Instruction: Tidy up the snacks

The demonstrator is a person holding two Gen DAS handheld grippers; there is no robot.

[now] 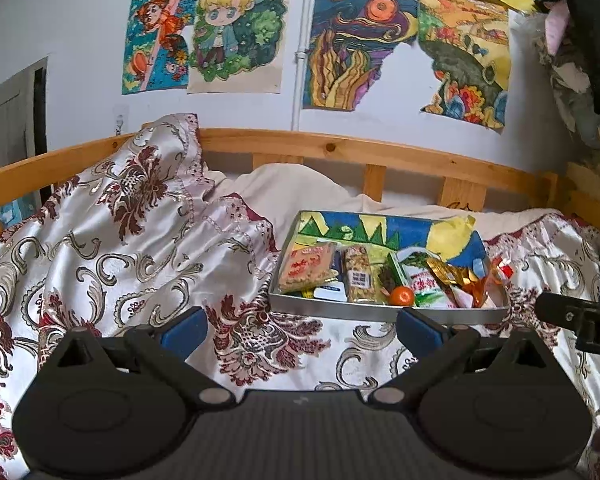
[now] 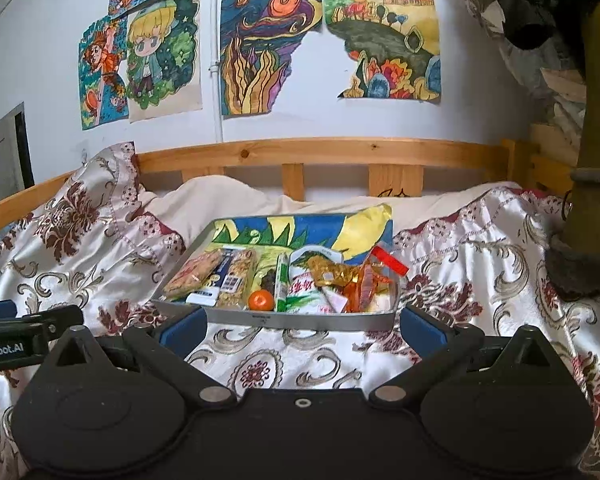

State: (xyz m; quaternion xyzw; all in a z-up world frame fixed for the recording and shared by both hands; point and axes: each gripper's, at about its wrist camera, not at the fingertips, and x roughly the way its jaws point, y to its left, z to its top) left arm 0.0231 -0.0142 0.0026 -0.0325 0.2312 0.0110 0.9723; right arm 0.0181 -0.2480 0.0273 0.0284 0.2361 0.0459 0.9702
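A grey metal tray (image 1: pixel 380 313) (image 2: pixel 300 322) sits on the bed, lined with a coloured drawing. It holds several snacks: a pink-red packet (image 1: pixel 306 266) (image 2: pixel 192 274) at left, a grain bar (image 1: pixel 358 274) (image 2: pixel 236 280), a small orange (image 1: pixel 403 295) (image 2: pixel 261 300), a green-and-white bag (image 1: pixel 430 286) (image 2: pixel 304 290) and gold and orange wrappers (image 1: pixel 460 278) (image 2: pixel 352 280) at right. My left gripper (image 1: pixel 302 332) is open and empty, in front of the tray. My right gripper (image 2: pixel 302 330) is open and empty, just short of the tray's front rim.
A floral satin bedspread (image 1: pixel 120 248) (image 2: pixel 500 248) covers the bed, bunched high at left. A wooden bed rail (image 1: pixel 340 148) (image 2: pixel 320 148) runs behind. Drawings hang on the wall. Clothes (image 2: pixel 548 20) hang at the right. The other gripper shows at each view's edge (image 1: pixel 580 320) (image 2: pixel 24 336).
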